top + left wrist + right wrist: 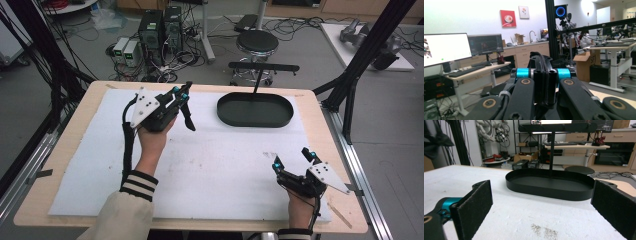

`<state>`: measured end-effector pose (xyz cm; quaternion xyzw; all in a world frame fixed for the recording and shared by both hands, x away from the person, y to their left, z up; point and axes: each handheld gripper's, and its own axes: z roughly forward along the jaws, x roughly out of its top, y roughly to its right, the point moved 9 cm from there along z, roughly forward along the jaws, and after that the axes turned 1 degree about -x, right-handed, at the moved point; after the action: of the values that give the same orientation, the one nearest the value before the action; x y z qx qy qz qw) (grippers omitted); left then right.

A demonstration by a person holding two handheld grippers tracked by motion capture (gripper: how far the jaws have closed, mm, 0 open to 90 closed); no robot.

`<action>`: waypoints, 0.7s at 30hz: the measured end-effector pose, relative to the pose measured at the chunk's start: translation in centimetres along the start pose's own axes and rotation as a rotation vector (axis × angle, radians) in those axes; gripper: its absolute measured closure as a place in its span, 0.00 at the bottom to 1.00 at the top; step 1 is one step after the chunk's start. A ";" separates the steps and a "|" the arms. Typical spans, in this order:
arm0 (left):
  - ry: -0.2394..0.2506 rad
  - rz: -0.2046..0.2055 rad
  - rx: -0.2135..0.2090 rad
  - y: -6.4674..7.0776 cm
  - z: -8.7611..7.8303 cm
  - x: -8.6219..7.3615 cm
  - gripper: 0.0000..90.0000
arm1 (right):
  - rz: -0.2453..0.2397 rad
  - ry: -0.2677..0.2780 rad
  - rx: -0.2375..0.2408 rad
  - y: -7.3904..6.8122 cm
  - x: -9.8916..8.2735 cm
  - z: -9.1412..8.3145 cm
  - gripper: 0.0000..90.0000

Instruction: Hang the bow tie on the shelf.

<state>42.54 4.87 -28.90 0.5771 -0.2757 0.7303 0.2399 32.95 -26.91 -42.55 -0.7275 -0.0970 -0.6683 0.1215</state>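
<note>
My left gripper (181, 96) is lifted above the back left of the white mat (215, 170), shut on a slim black curved piece (188, 119) that hangs down from its jaws. In the left gripper view the jaws (541, 82) press together on this black piece (539, 58), seen edge-on. A black oval tray (255, 123) with an upright post and a crossbar (264, 66) stands at the back right. My right gripper (292, 160) rests low at the front right, open, nothing between its pads (475, 202). It faces the tray (549, 191).
The mat covers most of the wooden table (310, 107). Behind the table stand a round stool (257, 42), computer cases (160, 30) and cables. Black frame struts (367, 50) rise at the right, others at the left edge.
</note>
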 end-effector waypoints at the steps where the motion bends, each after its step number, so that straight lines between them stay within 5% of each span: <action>1: -0.005 0.003 0.004 0.0 0.6 -0.1 0.99 | 0.000 0.000 -0.001 0.1 0.0 0.0 0.03; 5: -0.009 -0.027 -0.015 0.4 2.9 -0.2 0.99 | 0.013 0.001 0.003 0.1 -0.1 0.0 0.03; 21: -0.014 -0.027 -0.192 2.6 12.3 -1.4 0.99 | 0.022 -0.004 0.014 0.3 -0.5 0.6 0.03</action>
<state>49.79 -5.42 -28.33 0.5603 -0.3383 0.6930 0.3022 33.53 -26.98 -43.07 -0.7288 -0.0939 -0.6649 0.1340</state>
